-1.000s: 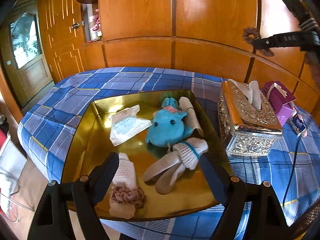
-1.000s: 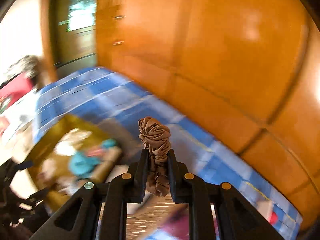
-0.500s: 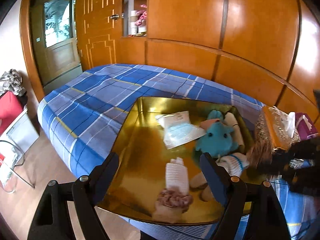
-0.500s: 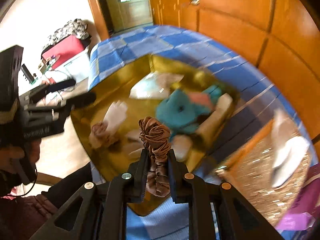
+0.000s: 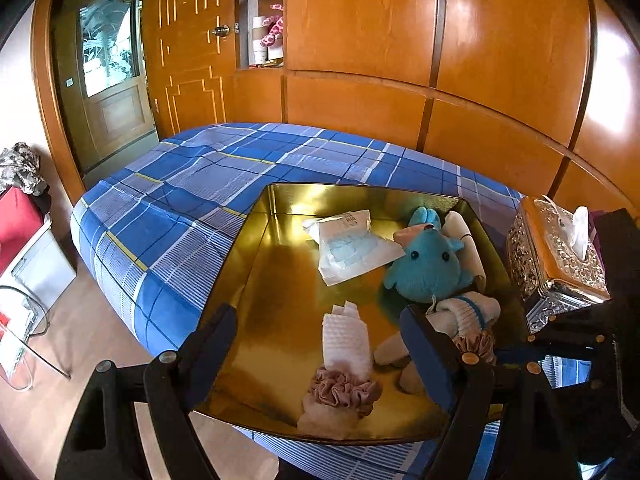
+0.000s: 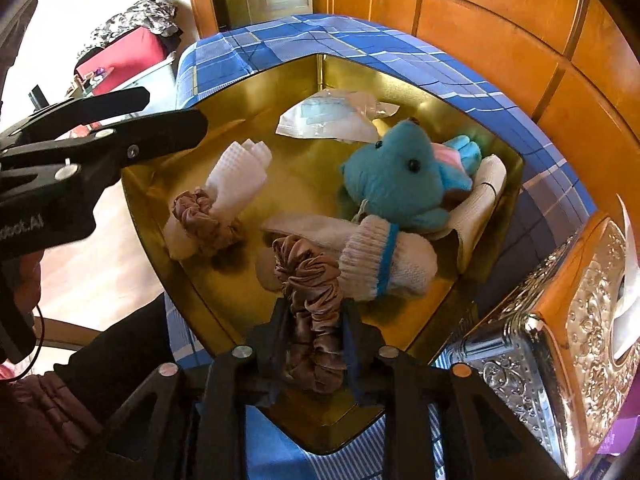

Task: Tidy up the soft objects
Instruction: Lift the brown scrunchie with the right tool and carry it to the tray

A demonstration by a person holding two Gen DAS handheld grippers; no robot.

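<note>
Right tool [image 6: 312,344] clamps brown scrunchie [image 6: 312,300] upright, low centre of right view, over gold tray [image 6: 400,84] near rolled sock [image 6: 384,258]: likely for drop-in. Left tool [image 5: 320,352] gapes wide, empty, above second scrunchie [image 5: 344,388], probably waiting.

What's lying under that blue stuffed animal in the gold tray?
Under the blue plush: a white rolled cloth poking out beside it, and a blue-banded sock by its front. The tray floor beneath it is hidden.
</note>
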